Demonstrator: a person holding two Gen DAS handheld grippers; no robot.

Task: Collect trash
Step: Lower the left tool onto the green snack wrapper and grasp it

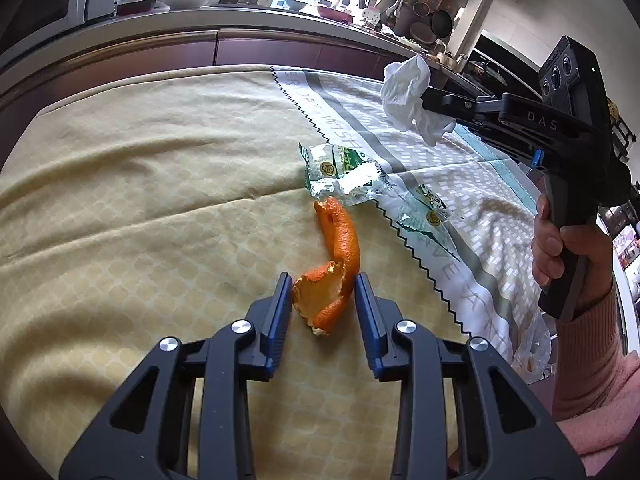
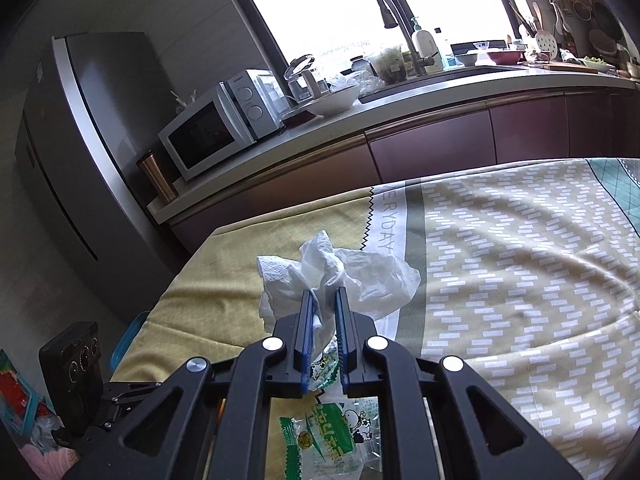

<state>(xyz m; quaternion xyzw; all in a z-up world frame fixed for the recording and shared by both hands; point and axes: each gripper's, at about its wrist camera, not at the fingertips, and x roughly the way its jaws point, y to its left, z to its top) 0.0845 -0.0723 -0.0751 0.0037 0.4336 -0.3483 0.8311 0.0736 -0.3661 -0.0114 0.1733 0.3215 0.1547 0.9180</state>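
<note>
Between left fingers [image 1: 285,304]: orange peel [image 1: 334,268] | right gripper [image 2: 323,300]: clamps tissue [image 2: 340,276]

Matt woven cloth [image 1: 140,200] over the table, softly creased, pale yellow beside a printed grey-and-white panel. Crumpled white tissue [image 2: 340,276], thin embossed paper, dull. Glossy crinkled plastic wrapper [image 1: 340,174], partly clear, catching light. Orange peel [image 1: 340,240] with pitted, faintly shiny skin and paler rough inside. Left gripper [image 1: 323,284] of matt black plastic with ribbed blue pads [image 1: 280,312] and bright polished metal rivets [image 1: 243,326].
</note>
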